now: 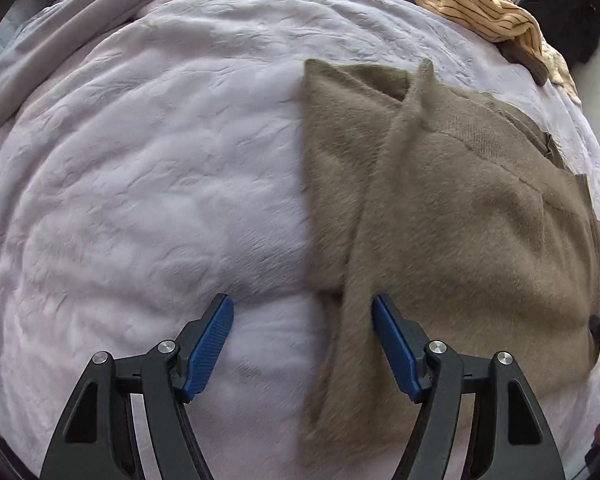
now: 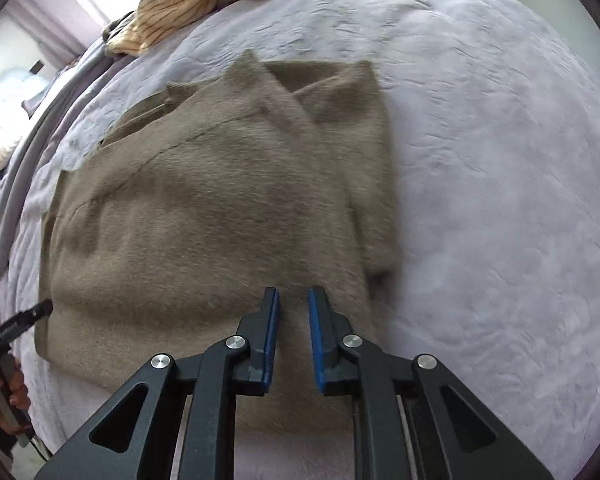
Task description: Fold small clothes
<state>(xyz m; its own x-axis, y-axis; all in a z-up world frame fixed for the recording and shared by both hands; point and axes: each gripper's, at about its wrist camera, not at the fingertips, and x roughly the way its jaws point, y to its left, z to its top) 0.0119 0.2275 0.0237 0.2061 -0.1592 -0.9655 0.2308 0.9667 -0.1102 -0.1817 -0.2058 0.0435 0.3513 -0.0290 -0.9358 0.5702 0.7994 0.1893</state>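
**Inspector:** Report the garment's position.

**Operator:** I find the taupe sweater (image 2: 203, 216) lying flat on the lavender bed cover (image 2: 500, 200), partly folded: one sleeve is laid diagonally across the body and a side panel is turned in, which I judge keeps the bundle narrow for the next fold. A striped yellow garment (image 2: 179, 4) lies crumpled well apart at the far edge, untouched.

**Inspector:** Gripper states?

**Operator:** My left gripper (image 1: 302, 320) stands wide with nothing between its pads, poised over the sweater's near edge where cloth meets bed cover. My right gripper (image 2: 292, 312) is narrow, a slim gap showing, above the sweater's near right portion; no cloth appears pinched, though motion blur there makes me cautious.

**Inspector:** Stage of work?

**Operator:** Mid-fold, in my judgement. Both grippers point steeply down at the hem side, likely to lift it toward the collar.
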